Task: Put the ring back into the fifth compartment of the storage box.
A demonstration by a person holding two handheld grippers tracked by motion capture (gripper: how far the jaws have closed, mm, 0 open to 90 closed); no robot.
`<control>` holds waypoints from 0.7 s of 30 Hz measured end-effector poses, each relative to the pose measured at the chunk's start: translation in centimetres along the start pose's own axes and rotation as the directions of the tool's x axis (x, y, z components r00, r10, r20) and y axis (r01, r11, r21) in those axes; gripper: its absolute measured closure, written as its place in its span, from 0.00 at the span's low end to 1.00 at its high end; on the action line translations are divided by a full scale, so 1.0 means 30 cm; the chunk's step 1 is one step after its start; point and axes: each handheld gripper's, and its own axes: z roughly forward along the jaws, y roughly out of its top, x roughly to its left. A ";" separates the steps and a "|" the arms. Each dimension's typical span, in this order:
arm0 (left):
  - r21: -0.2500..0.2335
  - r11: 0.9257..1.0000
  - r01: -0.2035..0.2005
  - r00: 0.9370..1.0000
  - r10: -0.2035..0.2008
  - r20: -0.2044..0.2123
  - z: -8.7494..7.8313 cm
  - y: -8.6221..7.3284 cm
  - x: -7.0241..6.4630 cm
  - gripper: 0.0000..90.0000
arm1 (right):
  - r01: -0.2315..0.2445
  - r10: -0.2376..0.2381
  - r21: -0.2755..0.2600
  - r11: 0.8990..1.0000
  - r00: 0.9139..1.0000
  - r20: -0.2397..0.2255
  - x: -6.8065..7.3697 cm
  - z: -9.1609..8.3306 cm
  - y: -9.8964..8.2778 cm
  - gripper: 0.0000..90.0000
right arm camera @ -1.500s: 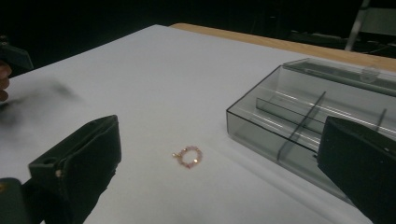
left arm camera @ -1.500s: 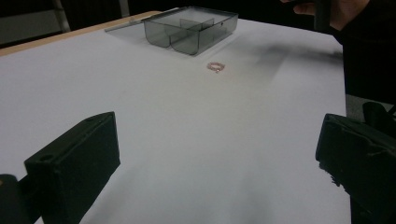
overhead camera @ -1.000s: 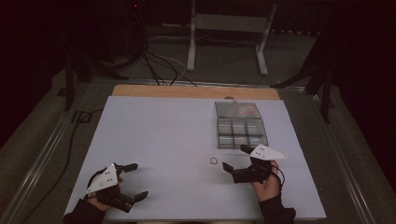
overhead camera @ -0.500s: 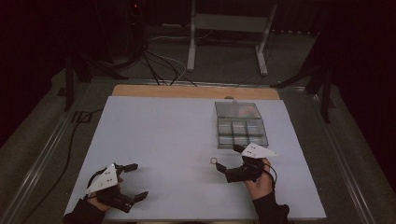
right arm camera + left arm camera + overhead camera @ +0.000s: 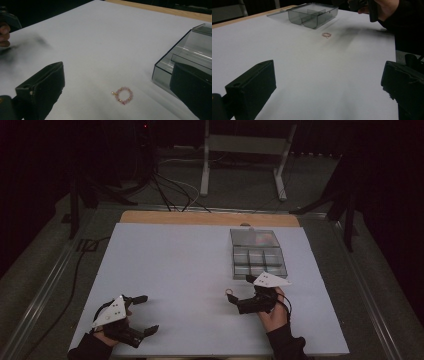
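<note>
A small ring of pink beads with gold ones [image 5: 123, 95] lies flat on the white table [image 5: 175, 270]. My right gripper [image 5: 117, 75] stands open just short of it, one black jaw on either side and neither touching it. In the high view the ring [image 5: 229, 291] lies just beyond the tip of the right gripper [image 5: 240, 289]. My left gripper [image 5: 147, 314] rests open near the front left corner, far from the ring [image 5: 326, 35], with nothing between its jaws [image 5: 329, 82].
A clear grey compartment box [image 5: 257, 252] stands just right of the ring, close to the right jaw [image 5: 180, 60]; from the left gripper it sits far off [image 5: 313, 15]. A wooden strip [image 5: 200, 217] edges the table's far side. Cables and a metal stand lie beyond.
My right gripper has slid left toward the bead ring, so the ring now lies just off its tip. The left gripper and the ring have not moved.
</note>
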 end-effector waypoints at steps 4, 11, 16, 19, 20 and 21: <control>0.000 1.000 0.001 1.000 -0.001 0.001 0.000 0.000 0.000 0.01 | -0.009 0.009 0.005 1.000 1.000 0.007 -0.003 0.015 0.000 0.00; -0.002 1.000 0.003 1.000 -0.003 0.002 0.000 0.000 0.000 0.01 | -0.032 0.032 0.006 0.999 0.999 -0.009 -0.006 0.034 -0.002 0.00; -0.003 1.000 0.001 1.000 -0.001 0.004 -0.001 0.000 -0.001 0.01 | -0.063 0.063 0.022 0.998 0.998 -0.025 -0.011 0.042 0.000 0.00; -0.003 1.000 0.001 1.000 -0.001 0.005 0.000 0.000 0.000 0.01 | -0.076 0.077 0.039 0.996 0.997 -0.020 -0.014 0.050 -0.001 0.00; -0.003 1.000 0.000 1.000 0.000 0.005 0.000 0.000 0.000 0.01 | -0.074 0.075 0.051 0.996 0.997 -0.016 -0.014 0.053 -0.002 0.00; -0.003 1.000 0.000 1.000 0.000 0.006 0.000 0.000 -0.001 0.01 | -0.065 0.065 0.061 0.996 0.998 -0.005 -0.013 0.057 -0.003 0.00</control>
